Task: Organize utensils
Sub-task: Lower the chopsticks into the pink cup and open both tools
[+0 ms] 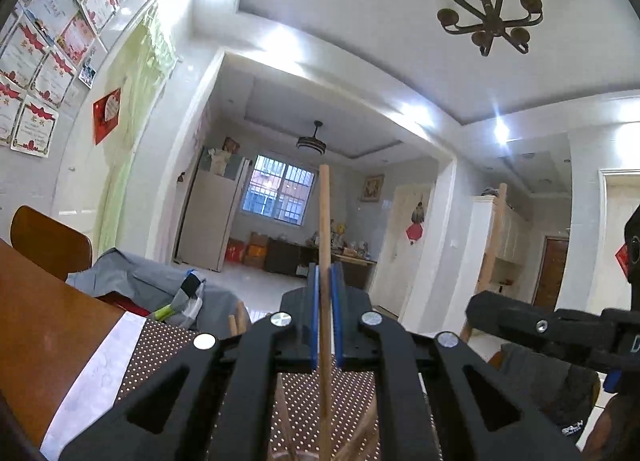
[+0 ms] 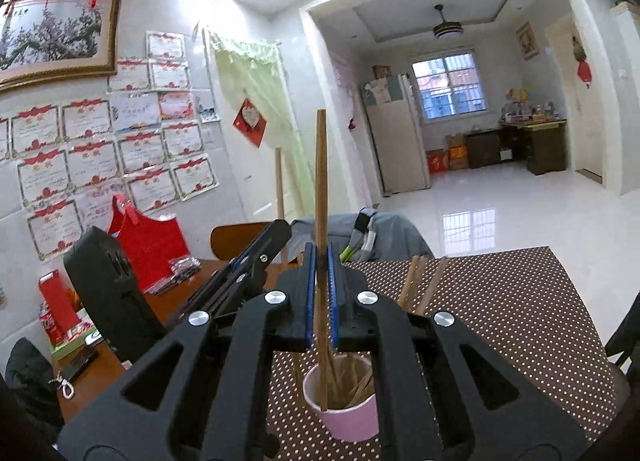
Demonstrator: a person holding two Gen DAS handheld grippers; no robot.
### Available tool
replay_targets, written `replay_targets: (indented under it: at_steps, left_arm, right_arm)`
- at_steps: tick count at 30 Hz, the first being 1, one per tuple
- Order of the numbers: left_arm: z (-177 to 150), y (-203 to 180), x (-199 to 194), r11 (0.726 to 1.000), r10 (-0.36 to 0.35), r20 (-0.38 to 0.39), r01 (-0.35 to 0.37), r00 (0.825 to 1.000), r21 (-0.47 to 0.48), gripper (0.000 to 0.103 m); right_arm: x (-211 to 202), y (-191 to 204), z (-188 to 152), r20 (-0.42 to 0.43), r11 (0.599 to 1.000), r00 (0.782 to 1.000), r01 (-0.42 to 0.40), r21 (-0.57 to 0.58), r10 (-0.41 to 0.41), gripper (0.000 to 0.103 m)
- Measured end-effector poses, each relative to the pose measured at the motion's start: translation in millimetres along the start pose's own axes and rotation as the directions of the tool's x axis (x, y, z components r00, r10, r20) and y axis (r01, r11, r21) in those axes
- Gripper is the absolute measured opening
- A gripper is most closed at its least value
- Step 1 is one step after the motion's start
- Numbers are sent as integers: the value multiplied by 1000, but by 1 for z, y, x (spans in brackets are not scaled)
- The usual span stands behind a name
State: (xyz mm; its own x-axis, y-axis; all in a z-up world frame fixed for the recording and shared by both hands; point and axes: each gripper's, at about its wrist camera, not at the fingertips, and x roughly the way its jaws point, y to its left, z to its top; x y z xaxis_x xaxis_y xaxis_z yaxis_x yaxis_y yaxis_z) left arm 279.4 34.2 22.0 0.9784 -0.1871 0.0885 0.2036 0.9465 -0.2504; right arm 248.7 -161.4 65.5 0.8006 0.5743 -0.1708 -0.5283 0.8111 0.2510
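Over dotted mat (image 2: 520,301), each claw, left gripper (image 1: 327,281) and right gripper (image 2: 320,261), clamps an upright wooden chopstick (image 2: 321,181), the right one's tip inside pink cup (image 2: 352,421).

The left gripper (image 1: 327,281) points forward and slightly up, its blue-padded jaws pinched on a wooden chopstick (image 1: 325,221) that stands upright between the fingertips. The right gripper (image 2: 319,261) does likewise (its own chopstick (image 2: 321,181) also upright between the pads), jaws nearly together. Each gripper shows at the edge of the other's view, side by side.
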Motion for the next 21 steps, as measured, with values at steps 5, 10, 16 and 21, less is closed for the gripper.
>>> replay_targets:
  at_steps: [5,10,16,21]
  left_arm:
    - [-9,0,7,1000,21,14,-21,1000,8,6]
    - [-23,-2,11,998,48,0,-48,999,51,6]
    - [-36,1,9,996,56,-74,-50,996,78,6]
    - [-45,9,2,996,73,-142,-64,987,67,6]
  right_arm:
    - [6,-7,-8,39,999,999,17,29,-18,6]
    - [15,-7,-19,21,999,999,29,24,-30,6]
    - [24,-3,-24,-9,999,999,41,2,-41,6]
    - [28,-4,-30,-35,998,998,57,9,-57,6]
